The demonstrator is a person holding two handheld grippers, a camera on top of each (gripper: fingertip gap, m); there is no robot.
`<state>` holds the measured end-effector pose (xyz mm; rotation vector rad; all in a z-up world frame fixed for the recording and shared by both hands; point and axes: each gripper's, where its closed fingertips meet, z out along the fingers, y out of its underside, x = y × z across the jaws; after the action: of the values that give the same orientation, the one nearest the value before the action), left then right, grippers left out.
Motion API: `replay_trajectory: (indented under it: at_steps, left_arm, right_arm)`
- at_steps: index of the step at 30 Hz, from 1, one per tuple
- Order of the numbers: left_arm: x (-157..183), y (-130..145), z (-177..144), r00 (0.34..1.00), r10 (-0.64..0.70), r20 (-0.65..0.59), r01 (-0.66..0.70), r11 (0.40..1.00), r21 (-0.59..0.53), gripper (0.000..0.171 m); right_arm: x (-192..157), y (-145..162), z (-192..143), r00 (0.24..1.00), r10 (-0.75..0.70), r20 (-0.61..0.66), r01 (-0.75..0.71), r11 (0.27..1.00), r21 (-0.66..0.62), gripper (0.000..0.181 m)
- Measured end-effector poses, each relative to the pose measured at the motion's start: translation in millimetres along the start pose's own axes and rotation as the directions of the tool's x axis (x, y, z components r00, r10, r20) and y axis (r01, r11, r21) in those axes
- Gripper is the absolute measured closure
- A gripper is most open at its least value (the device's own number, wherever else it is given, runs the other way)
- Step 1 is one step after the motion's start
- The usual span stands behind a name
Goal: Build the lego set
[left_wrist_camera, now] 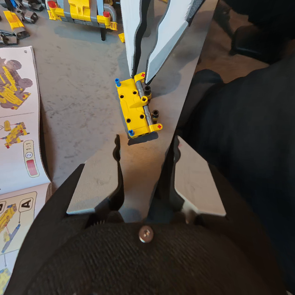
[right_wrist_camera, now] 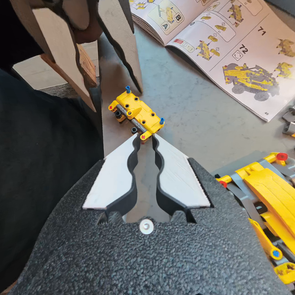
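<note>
Centre frame on grey tabletop (left_wrist_camera: 76,83): small yellow plastic brick assembly w/ grey axle (left_wrist_camera: 135,108). Right gripper (right_wrist_camera: 145,135), fingers narrow, straddles its red-crossed end tab, maybe touching. Left gripper (left_wrist_camera: 146,137) wide, hovering near. Risk: tab could slip out, assembly near table edge.

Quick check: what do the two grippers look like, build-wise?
Both alike: the left gripper and right gripper each have a black textured body with a silver screw at centre, and two tapered pale grey-white fingers lined with wavy black pads. No cables visible.

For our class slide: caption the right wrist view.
Right gripper closing around the end of a small yellow brick assembly on a grey table.
</note>
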<state>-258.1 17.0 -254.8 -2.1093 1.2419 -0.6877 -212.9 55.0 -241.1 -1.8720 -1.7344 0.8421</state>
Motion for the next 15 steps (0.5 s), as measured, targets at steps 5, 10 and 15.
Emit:
replay_trajectory:
  at_steps: [5, 10, 15]
  left_arm:
    - [0.2, -3.8, 9.3, 0.997, 0.034, 0.064, -0.033, 0.999, -0.005, 0.113]
    - [0.2, -5.4, 8.5, 0.999, -0.015, 0.030, 0.015, 1.000, 0.017, 0.131]
    - [1.8, -7.6, 6.9, 0.995, -0.091, -0.049, 0.094, 0.994, 0.055, 0.130]
  right_arm:
    - [-3.7, -0.3, 0.8, 0.996, 0.080, 0.039, -0.080, 0.997, -0.015, 0.167]
    - [-5.8, -0.4, 1.3, 0.990, 0.122, 0.065, -0.120, 0.992, -0.023, 0.167]
    - [-7.4, 0.9, 1.8, 0.988, 0.132, 0.079, -0.131, 0.991, -0.028, 0.167]
